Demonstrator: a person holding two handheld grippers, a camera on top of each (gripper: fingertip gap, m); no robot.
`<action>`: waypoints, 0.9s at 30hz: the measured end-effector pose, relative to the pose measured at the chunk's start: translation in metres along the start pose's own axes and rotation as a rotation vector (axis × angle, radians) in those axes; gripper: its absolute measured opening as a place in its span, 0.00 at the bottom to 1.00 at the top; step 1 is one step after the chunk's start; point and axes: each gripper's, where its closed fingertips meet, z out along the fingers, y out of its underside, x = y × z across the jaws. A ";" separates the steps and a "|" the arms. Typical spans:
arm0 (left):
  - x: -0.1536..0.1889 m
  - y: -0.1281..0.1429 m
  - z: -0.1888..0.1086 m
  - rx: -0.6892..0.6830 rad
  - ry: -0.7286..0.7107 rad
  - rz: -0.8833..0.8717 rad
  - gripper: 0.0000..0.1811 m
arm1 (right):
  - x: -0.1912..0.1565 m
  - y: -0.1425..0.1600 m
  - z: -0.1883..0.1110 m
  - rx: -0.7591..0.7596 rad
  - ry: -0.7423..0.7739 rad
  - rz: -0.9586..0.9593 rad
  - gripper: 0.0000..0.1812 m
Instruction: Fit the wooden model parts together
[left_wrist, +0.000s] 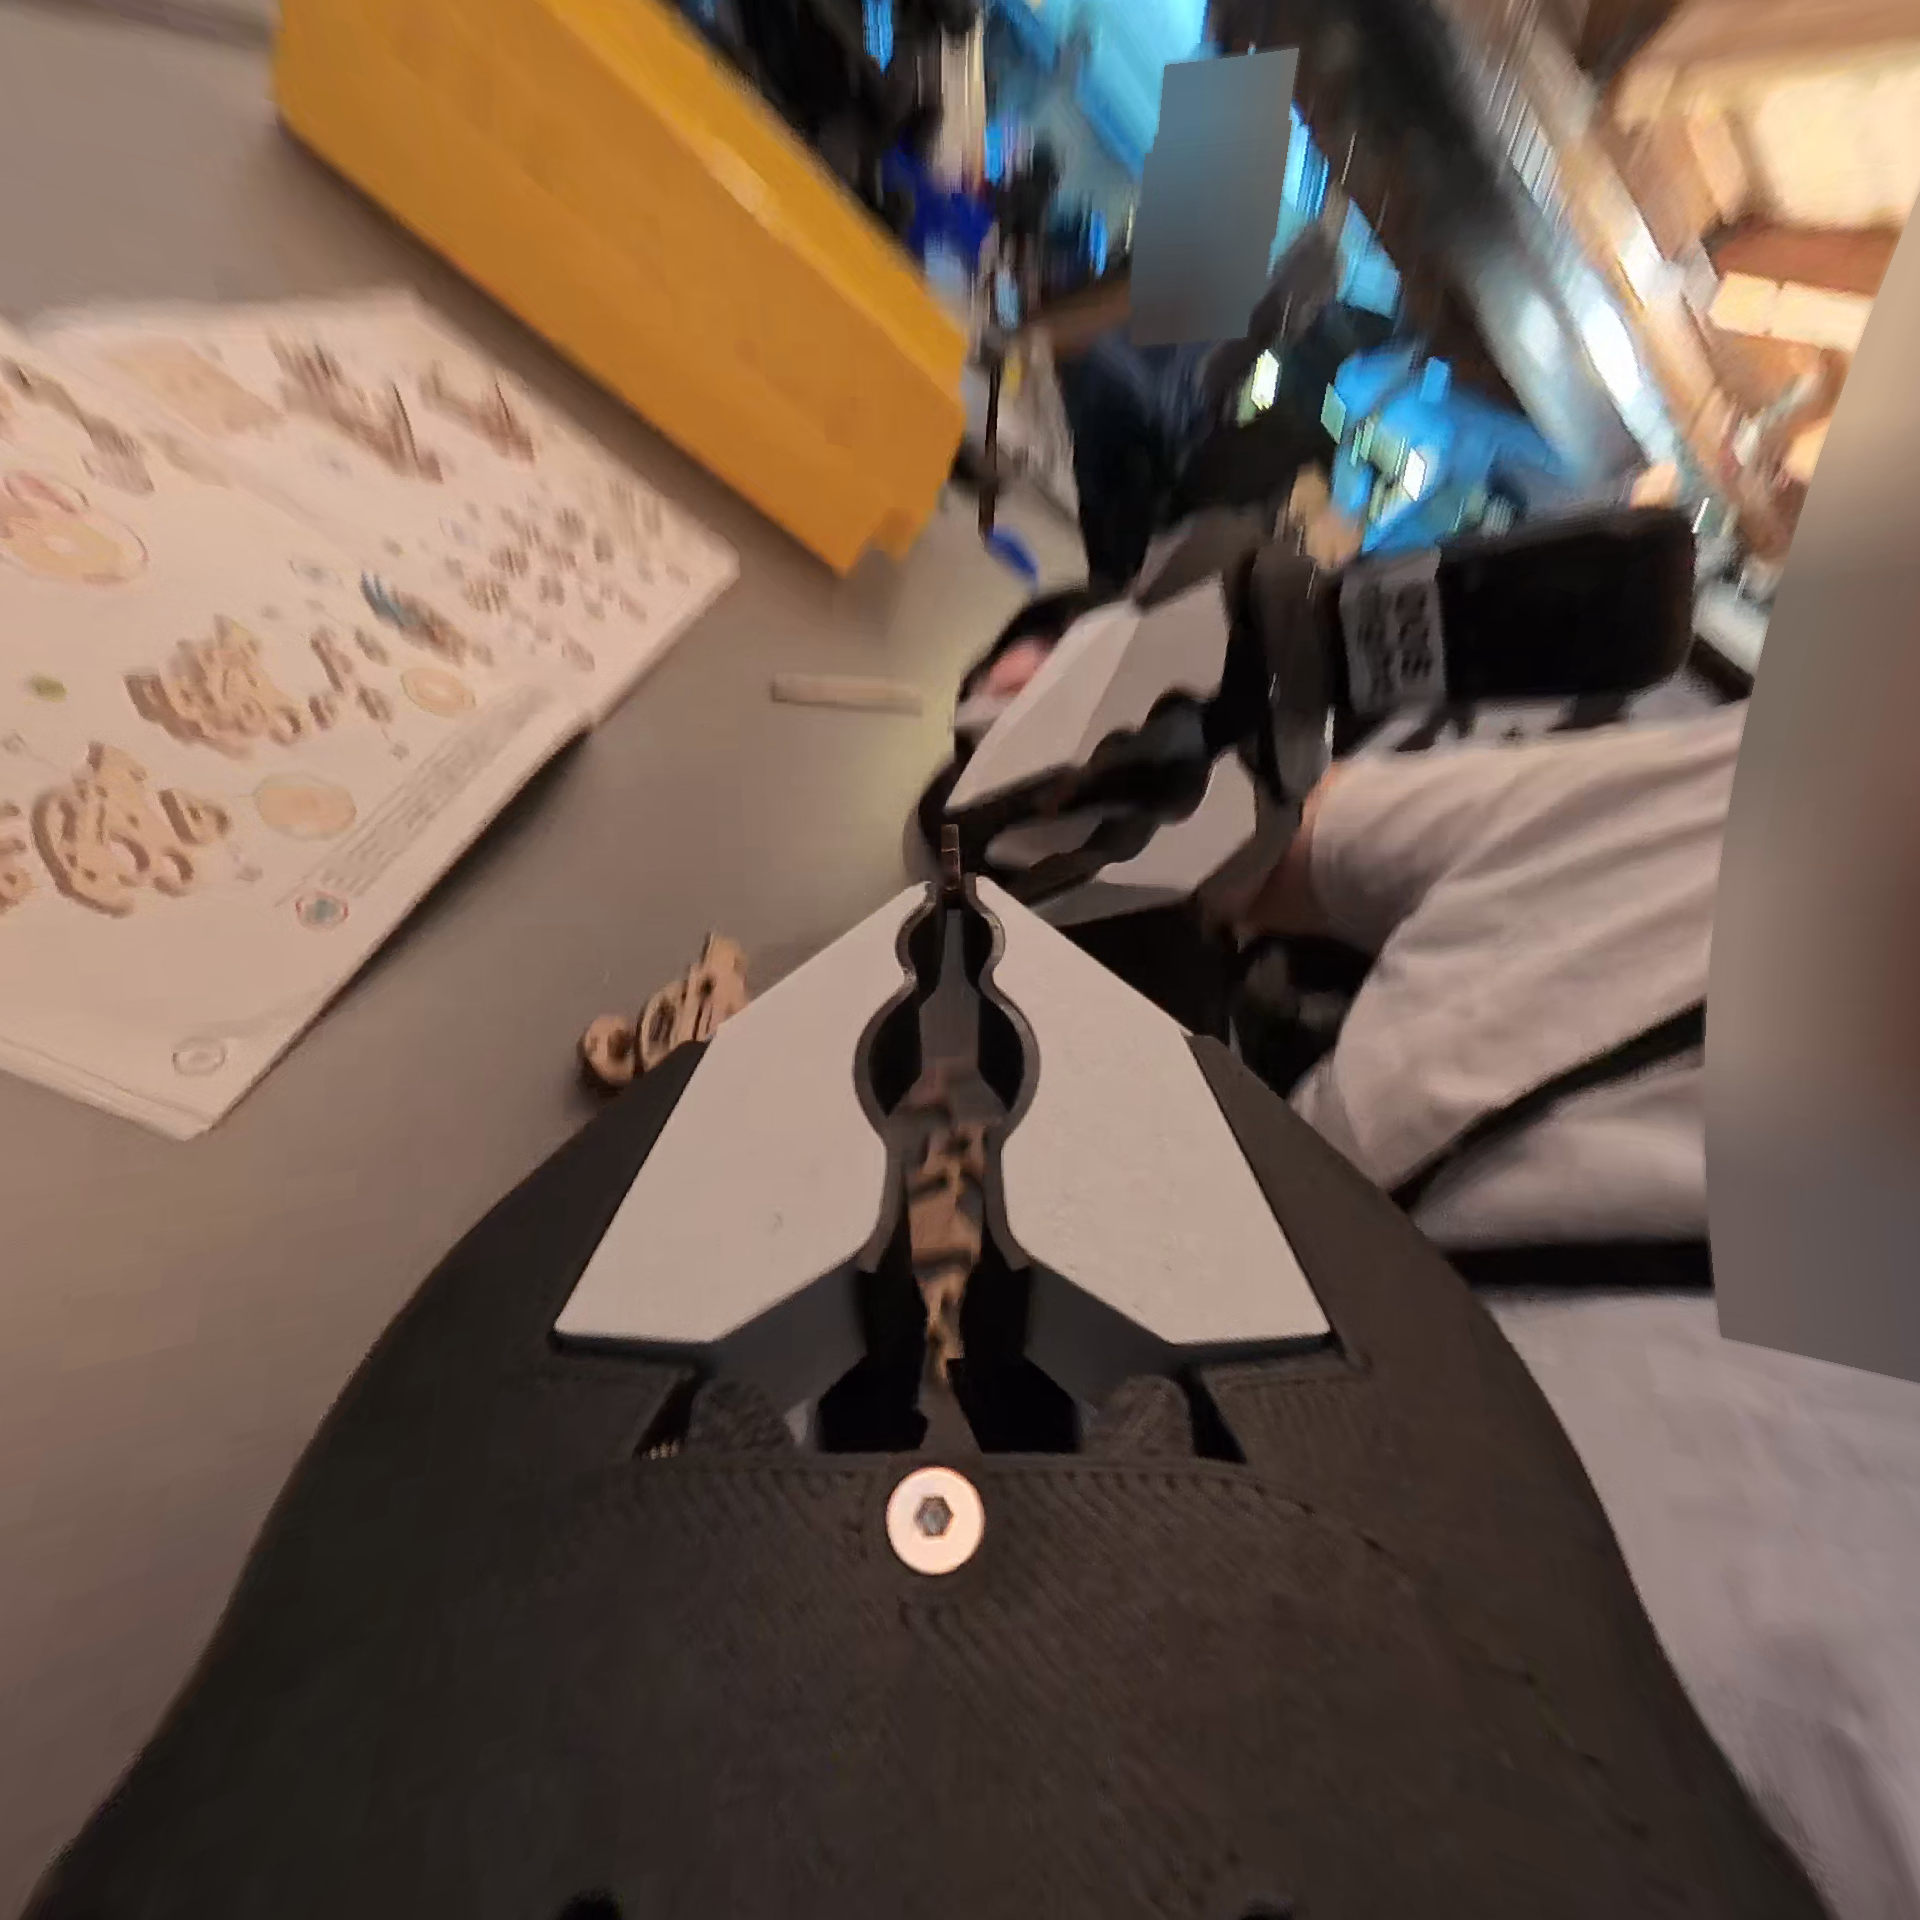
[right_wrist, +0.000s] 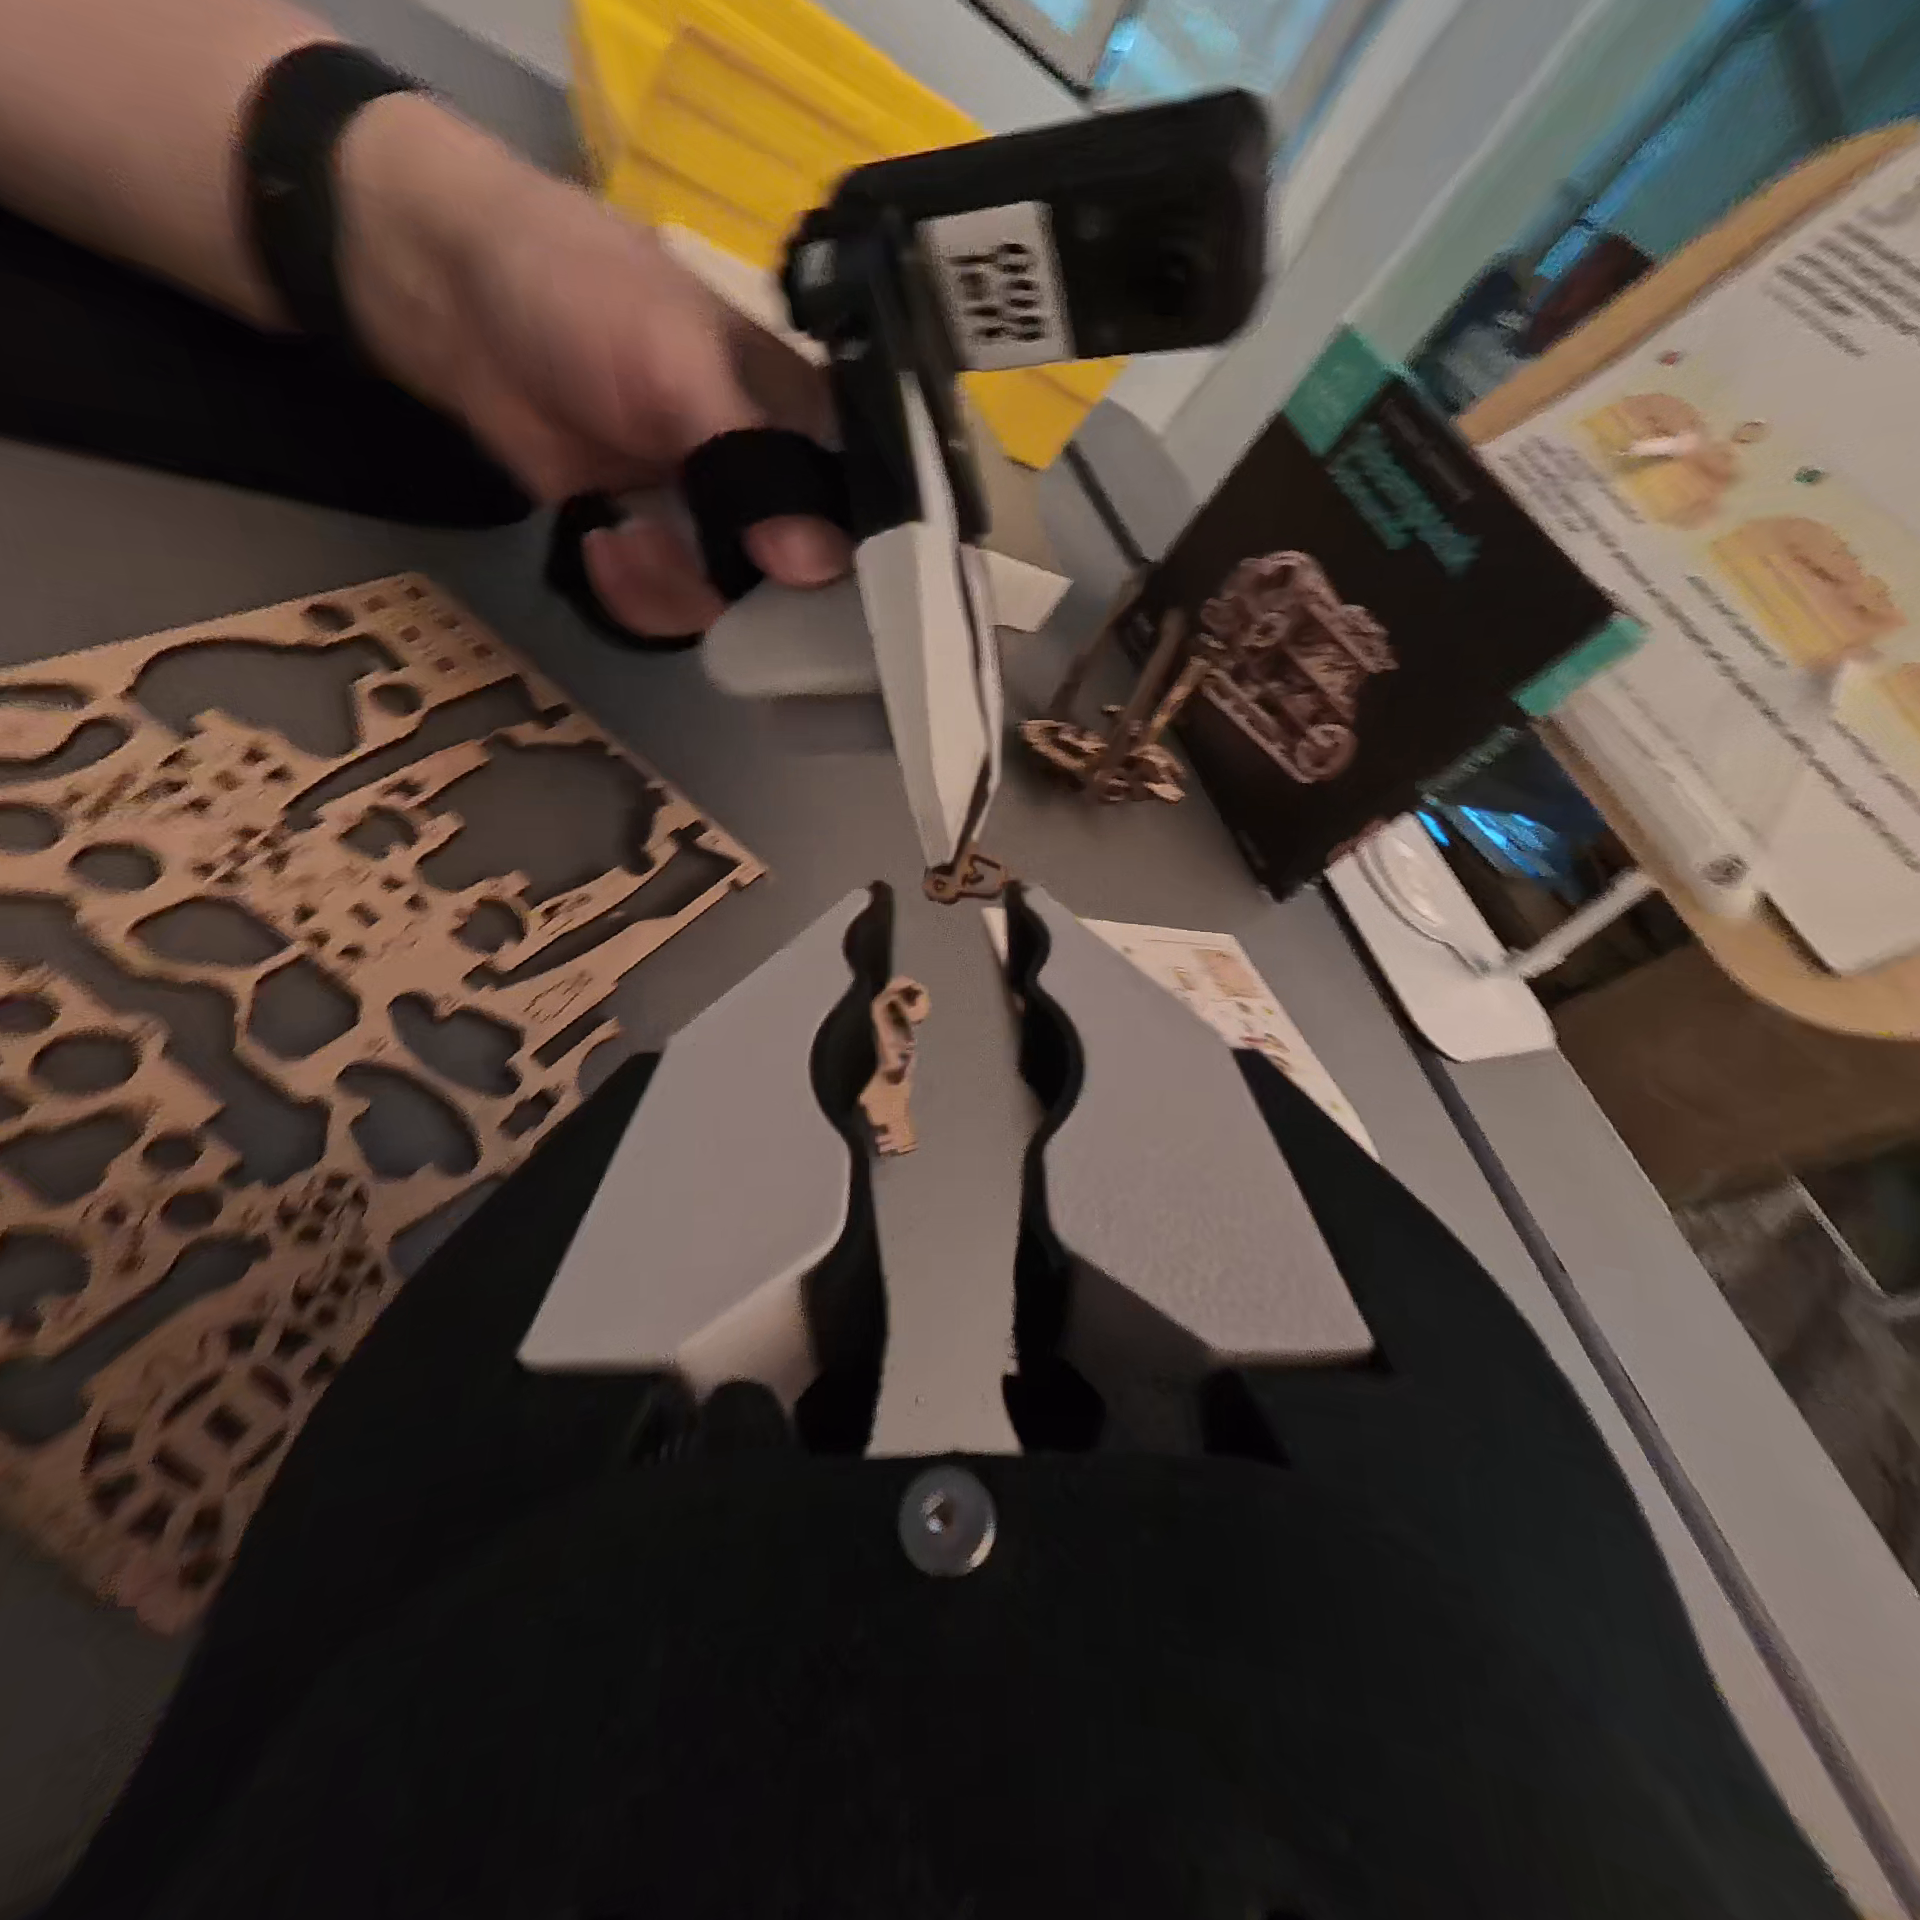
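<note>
The left hand-held gripper (left_wrist: 950, 914) is pinched tight on a small flat wooden piece (right_wrist: 964, 878) that pokes out past its tips. The right hand-held gripper (right_wrist: 948, 914) sits just below it, jaws apart, with a second small wooden part (right_wrist: 894, 1070) lying against its left finger; whether that part is truly gripped is hard to tell through the blur. They look to be lining up the two bits for joining, so next comes a careful alignment and a gentle push. On the counter (right_wrist: 665, 790) lie the half-built model (right_wrist: 1107, 753), near the far edge, and the punched-out sheet (right_wrist: 312, 935).
</note>
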 end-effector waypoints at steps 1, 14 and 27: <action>-0.001 0.008 0.000 -0.060 0.009 -0.010 0.01 | -0.007 0.003 -0.002 0.002 -0.054 -0.029 0.16; 0.019 0.073 0.012 -0.461 0.124 -0.083 0.00 | -0.072 0.017 -0.005 -0.030 -0.343 -0.260 0.10; 0.014 0.054 0.008 -0.354 0.131 -0.115 0.00 | -0.052 0.013 -0.001 -0.060 -0.231 -0.179 0.06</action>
